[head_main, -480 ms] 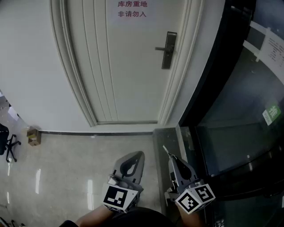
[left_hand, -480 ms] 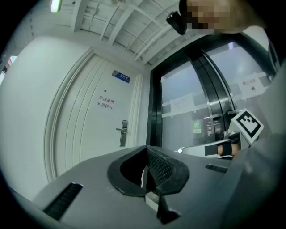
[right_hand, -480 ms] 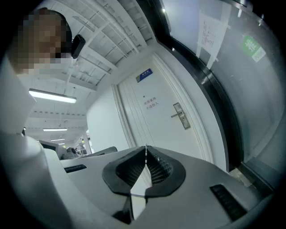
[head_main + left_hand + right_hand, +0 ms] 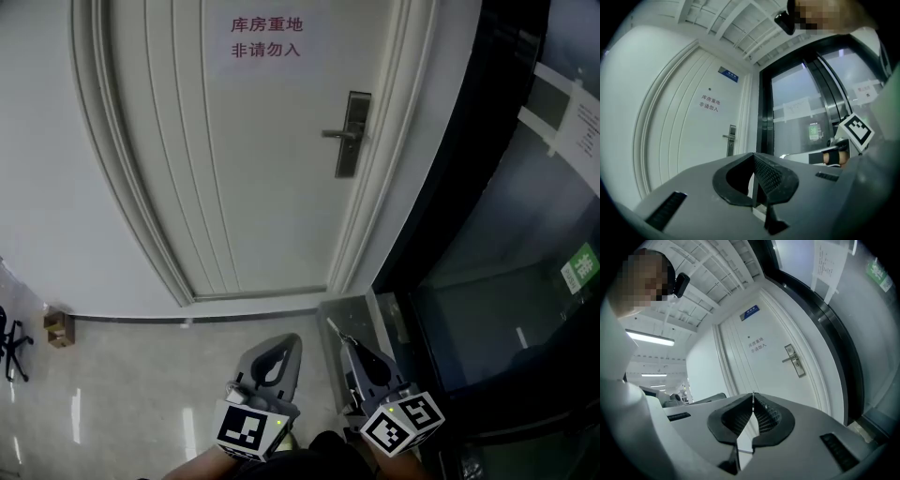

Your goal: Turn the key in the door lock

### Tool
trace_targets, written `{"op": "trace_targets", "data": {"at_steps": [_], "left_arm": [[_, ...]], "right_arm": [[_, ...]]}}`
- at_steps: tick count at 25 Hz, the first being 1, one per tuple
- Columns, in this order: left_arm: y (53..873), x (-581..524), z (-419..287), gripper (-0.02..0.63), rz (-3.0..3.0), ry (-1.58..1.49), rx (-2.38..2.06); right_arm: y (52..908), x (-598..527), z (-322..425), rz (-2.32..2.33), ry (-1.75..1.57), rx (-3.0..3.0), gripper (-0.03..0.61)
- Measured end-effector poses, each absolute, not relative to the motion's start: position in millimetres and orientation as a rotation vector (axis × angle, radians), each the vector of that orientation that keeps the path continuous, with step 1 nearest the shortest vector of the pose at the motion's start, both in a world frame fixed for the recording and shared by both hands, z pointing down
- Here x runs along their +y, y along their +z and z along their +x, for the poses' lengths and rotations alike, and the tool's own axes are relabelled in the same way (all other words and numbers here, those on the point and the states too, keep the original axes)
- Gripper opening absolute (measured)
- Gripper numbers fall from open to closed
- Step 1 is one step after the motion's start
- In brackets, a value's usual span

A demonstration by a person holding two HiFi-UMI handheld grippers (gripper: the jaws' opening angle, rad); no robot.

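The white door (image 4: 253, 159) carries a dark lock plate (image 4: 352, 134) with a lever handle (image 4: 335, 134) on its right side, also seen in the left gripper view (image 4: 731, 139) and the right gripper view (image 4: 794, 361). Both grippers are low in the head view, far short of the lock. My left gripper (image 4: 292, 339) (image 4: 753, 159) is shut with nothing in it. My right gripper (image 4: 345, 343) (image 4: 752, 401) is shut on a thin pale sliver that looks like the key (image 4: 333, 327), which sticks out toward the door. I see no key in the lock itself.
A black-framed glass wall (image 4: 487, 187) runs along the right, with a green sign (image 4: 583, 265) behind it. A small cardboard box (image 4: 58, 328) and an office chair (image 4: 9, 342) stand by the wall at the left. Red lettering (image 4: 265, 37) marks the door.
The door and lock plate sit lower and a little left in the head view, so the view has tilted up. Both grippers stay shut and low, shifted slightly left.
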State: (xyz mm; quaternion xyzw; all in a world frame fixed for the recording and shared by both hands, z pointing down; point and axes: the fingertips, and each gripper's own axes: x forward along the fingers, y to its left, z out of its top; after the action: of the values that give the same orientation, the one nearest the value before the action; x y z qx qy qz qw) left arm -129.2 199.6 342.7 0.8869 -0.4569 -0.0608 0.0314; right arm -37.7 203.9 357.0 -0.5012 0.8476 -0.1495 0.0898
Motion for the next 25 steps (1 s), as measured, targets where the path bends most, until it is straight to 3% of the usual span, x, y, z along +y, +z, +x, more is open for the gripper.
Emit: {"op": "trace_targets", "data": {"at_steps": [25], "left_arm": [[347,-59,-39,0.005,2.614,-0.131,-1.552]], "right_arm": [[348,-101,81,-1.376,-0.457,2.585,0.02]]}}
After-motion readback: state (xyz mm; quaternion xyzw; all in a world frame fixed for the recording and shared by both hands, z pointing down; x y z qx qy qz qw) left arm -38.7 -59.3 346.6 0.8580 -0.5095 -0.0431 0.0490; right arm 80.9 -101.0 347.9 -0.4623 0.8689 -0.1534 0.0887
